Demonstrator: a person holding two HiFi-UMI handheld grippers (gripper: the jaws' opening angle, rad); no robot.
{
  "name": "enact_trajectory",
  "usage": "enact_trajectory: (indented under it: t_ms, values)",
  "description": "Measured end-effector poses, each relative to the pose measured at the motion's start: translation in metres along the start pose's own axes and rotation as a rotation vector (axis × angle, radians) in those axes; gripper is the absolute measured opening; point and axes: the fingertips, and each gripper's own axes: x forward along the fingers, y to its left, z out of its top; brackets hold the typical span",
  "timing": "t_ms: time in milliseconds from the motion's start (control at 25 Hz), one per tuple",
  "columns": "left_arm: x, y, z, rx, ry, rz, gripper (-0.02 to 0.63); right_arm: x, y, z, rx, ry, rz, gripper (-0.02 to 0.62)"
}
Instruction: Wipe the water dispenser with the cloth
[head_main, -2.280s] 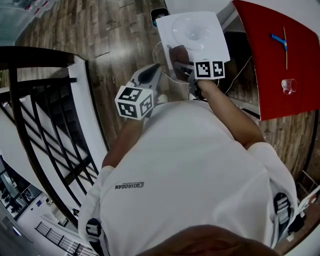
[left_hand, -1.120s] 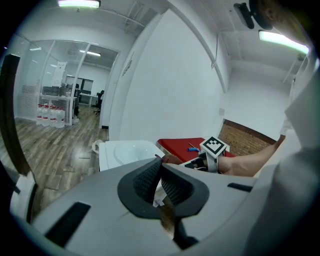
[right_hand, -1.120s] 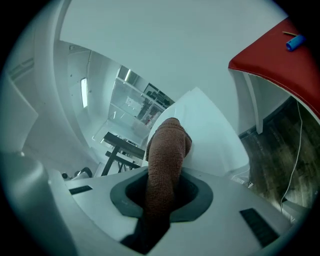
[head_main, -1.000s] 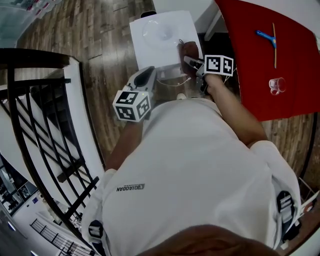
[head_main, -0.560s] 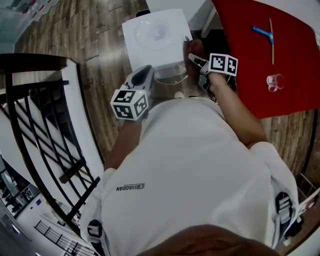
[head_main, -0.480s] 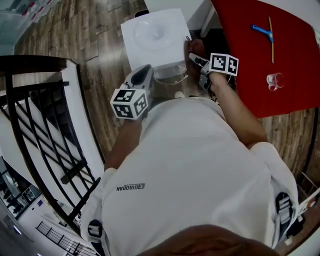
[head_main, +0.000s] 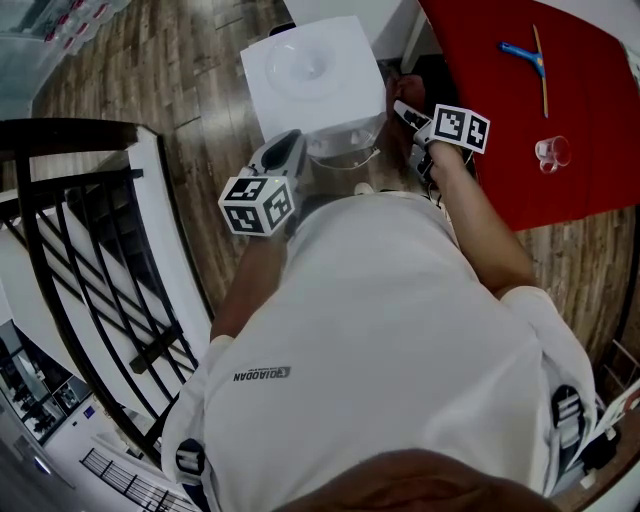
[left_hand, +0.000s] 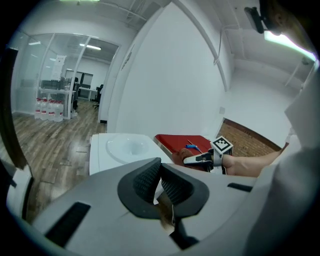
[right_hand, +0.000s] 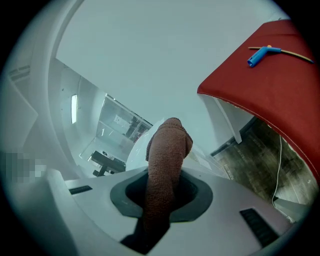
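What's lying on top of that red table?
A blue-handled stick and a small clear cup sit on the red table. The right tool and the person's arm cover part of its left edge; its right side runs out of frame.

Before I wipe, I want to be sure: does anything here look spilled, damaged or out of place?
Nothing stands out. The white box-shaped water dispenser stands upright, no spill visible on its top; its round socket holds no bottle. The brown terry cloth sits clamped in the right gripper beside it.
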Motion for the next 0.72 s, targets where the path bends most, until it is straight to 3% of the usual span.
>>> enact_trajectory:
  t_ms: [200,400,520,720]
  values:
    - [-0.017,0.009,-0.005,-0.12,-0.021,-0.019,-0.003,-0.016,-0.004,0.009,-0.056,-0.092,-0.062,0.052]
    - [-0.045,0.027,-0.018,-0.13,-0.014,0.014,-0.003,-0.024,0.007,0.01,-0.096,-0.173,-0.102,0.052]
    - [-0.064,0.039,-0.027,-0.166,-0.013,0.023,-0.003,-0.018,0.028,-0.01,-0.134,-0.155,-0.094,0.052]
    - [-0.095,0.055,-0.041,-0.181,-0.019,0.042,-0.003,0.006,0.065,-0.065,-0.248,-0.042,-0.06,0.052]
